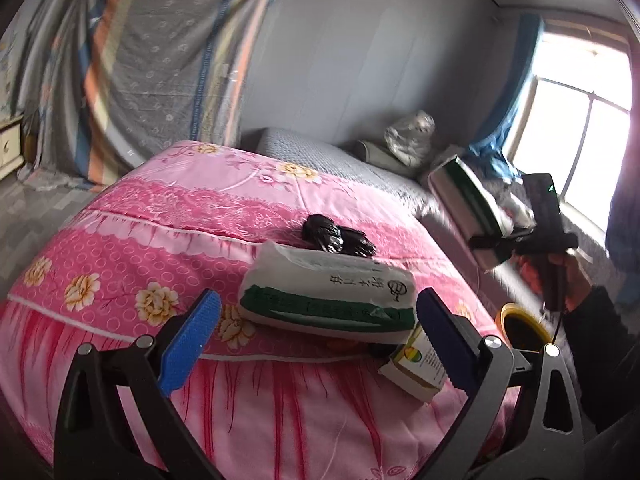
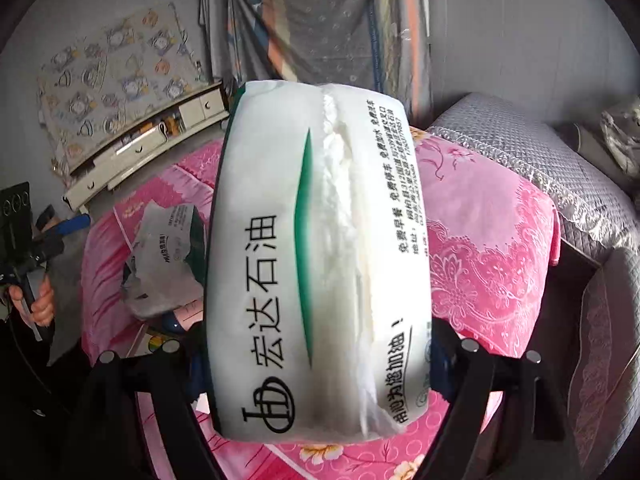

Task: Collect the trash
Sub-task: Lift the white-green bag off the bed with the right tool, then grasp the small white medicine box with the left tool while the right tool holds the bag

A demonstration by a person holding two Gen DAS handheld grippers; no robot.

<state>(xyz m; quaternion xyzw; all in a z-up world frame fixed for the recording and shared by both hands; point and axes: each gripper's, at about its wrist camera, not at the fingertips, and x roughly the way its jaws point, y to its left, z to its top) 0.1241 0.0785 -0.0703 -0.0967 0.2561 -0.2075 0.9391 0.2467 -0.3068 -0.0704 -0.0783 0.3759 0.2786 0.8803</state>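
Observation:
My right gripper [image 2: 316,364] is shut on a full white-and-green tissue pack [image 2: 320,264] and holds it up above the pink bed; the same pack shows in the left wrist view [image 1: 476,208], held high at the right. My left gripper [image 1: 316,336] is open, its blue fingers [image 1: 188,340] on either side of a second white-and-green tissue pack [image 1: 328,296] that lies on the pink quilt [image 1: 160,232], short of touching it. A crumpled black plastic bag [image 1: 338,236] lies just behind that pack. A small yellow-green box [image 1: 416,364] lies by my right finger.
A yellow tape roll [image 1: 520,328] sits at the bed's right edge. A grey mattress [image 1: 320,152] with a silver bag [image 1: 410,136] lies beyond the quilt. A striped sheet [image 1: 160,60] hangs at the back; a window [image 1: 580,132] is on the right.

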